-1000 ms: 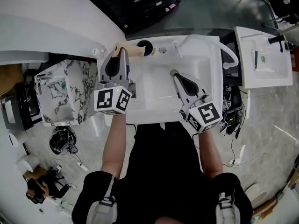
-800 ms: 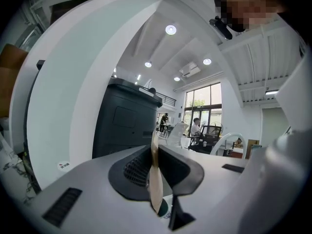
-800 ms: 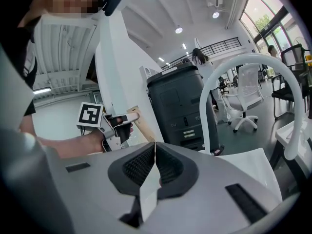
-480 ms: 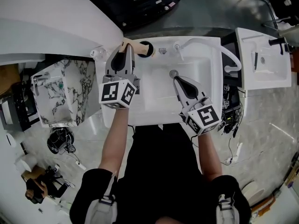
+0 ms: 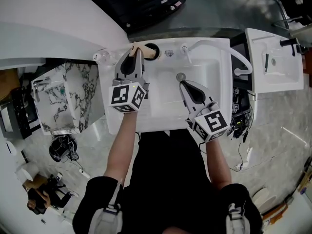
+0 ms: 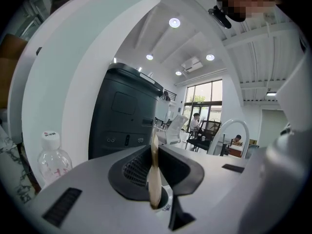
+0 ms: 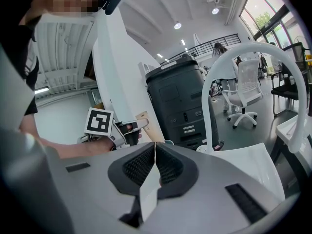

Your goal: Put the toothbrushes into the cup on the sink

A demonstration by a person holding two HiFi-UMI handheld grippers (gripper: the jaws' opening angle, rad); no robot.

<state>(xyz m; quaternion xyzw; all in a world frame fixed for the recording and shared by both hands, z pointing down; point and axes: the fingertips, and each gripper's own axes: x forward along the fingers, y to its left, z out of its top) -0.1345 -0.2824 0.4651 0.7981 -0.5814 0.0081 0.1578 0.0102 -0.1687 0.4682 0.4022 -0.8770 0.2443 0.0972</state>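
In the head view my left gripper [image 5: 136,51] is over the sink's back left corner, shut on a tan wooden toothbrush [image 5: 144,53]. Its end lies at the dark mouth of the cup [image 5: 152,48]. In the left gripper view the toothbrush [image 6: 154,177] stands edge-on between the jaws, with the cup rim [image 6: 165,202] just below. My right gripper [image 5: 182,82] hovers over the basin near the drain [image 5: 181,75]. It is shut on a flat white toothbrush [image 7: 150,184]. From the right gripper view I see the left gripper [image 7: 127,129] holding the tan toothbrush [image 7: 147,124].
The white sink [image 5: 219,89] has an arched white faucet [image 5: 242,58] at its right. A water bottle [image 5: 100,56] stands left of the cup. A marble-patterned box [image 5: 68,99] sits further left, a second sink [image 5: 275,62] at the far right, and a dark cabinet [image 6: 124,116] behind.
My left gripper has moved right and toward the back of the sink, bringing the tan toothbrush up to the cup. The right gripper has barely shifted.
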